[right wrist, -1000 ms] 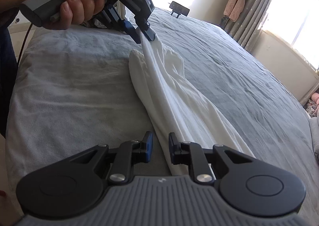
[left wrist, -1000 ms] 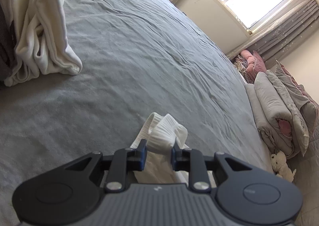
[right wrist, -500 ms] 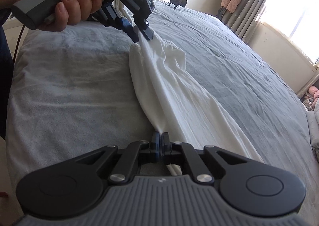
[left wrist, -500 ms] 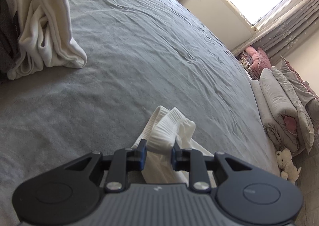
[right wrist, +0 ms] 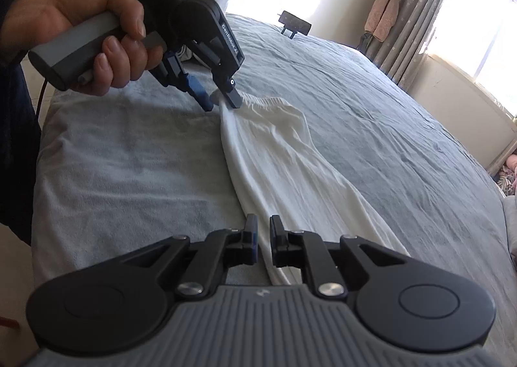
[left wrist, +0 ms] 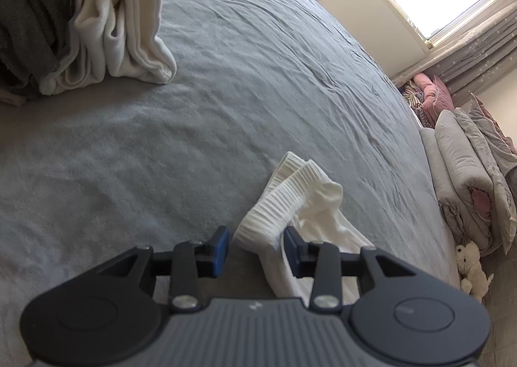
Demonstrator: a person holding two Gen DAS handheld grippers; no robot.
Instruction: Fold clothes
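Observation:
A long white garment lies stretched along the grey bed. Its ribbed waistband rises between the fingers of my left gripper. Those jaws are opening: the band rests near the right pad, clear of the left one. In the right wrist view a hand holds the left gripper at the garment's far end. My right gripper hovers over the near end. Its jaws are opening, narrowly apart, with the garment's edge below the gap and not pinched.
A cream blanket pile and a dark grey garment lie at the bed's upper left. Folded duvets and a plush toy sit on the floor to the right. A small dark object stands at the bed's far edge.
The left jaws have spread wider and no longer clamp the waistband. The right jaws closed on the garment's edge, then parted again, and the garment now lies flatter on the bed.

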